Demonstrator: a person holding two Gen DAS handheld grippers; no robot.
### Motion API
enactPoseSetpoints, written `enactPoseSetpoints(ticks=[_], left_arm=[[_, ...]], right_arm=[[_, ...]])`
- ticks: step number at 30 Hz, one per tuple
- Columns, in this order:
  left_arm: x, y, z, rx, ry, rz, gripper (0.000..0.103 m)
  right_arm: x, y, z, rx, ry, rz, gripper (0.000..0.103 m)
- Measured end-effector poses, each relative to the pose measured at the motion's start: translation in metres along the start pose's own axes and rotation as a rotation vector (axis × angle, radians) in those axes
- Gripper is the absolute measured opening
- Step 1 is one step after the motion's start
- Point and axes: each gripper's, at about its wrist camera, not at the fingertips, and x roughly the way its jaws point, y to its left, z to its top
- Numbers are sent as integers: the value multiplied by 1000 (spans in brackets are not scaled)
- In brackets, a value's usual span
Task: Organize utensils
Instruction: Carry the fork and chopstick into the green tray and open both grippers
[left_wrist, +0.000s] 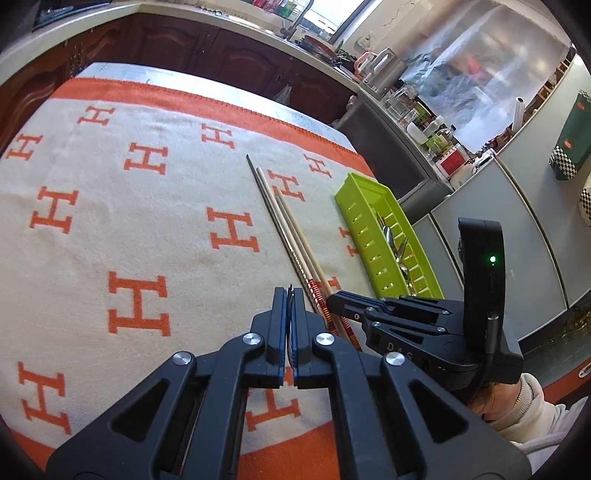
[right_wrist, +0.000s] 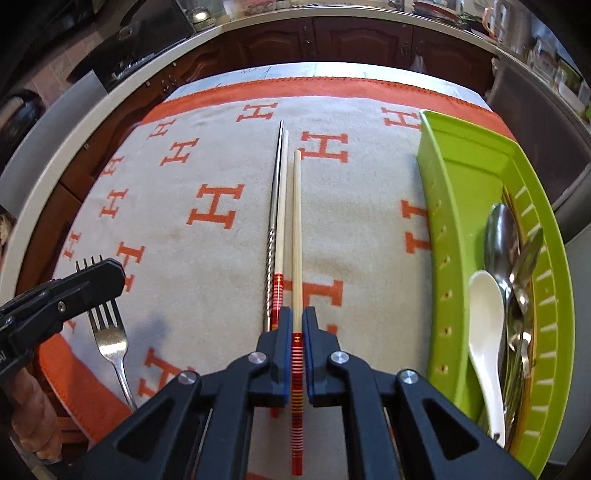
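Our right gripper (right_wrist: 297, 321) pinches 1 wooden chopstick (right_wrist: 296, 236) — 2 more lie beside it. Our left gripper (right_wrist: 96, 266) clamps a fork (right_wrist: 108, 332).

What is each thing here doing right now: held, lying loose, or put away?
Fork: held in the left gripper.
Wooden chopstick: clamped in the right gripper.
Second wooden chopstick: loose on cloth.
Metal chopstick: loose on cloth.
White spoon: in the green tray.
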Motion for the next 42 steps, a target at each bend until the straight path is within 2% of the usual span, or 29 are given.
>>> enactPoseSetpoints(ticks=[9,18,23,30,36,40,42], left_arm=[[-21,-43,7,91,0,6,0],[-2,-122,25,233,36,2,0],[30,-168,42,332,65,11,0],[89,-204,60,418,139,36,0],[135,-213,61,455,184,84,0],[150,-211,60,443,220,107,1],[153,-210,59,441,234,120,7]], right_arm=[[-55,-22,-22,69,-99,64,5],[-100,-84,-47,184,-184,54,5],[-104,-118,-53,242,-204,20,5],[-94,-145,-52,262,-191,4,5],[-81,-156,-47,271,-165,16,6],[-79,-159,-47,286,-166,29,6],[-78,-160,-47,290,-164,38,6]])
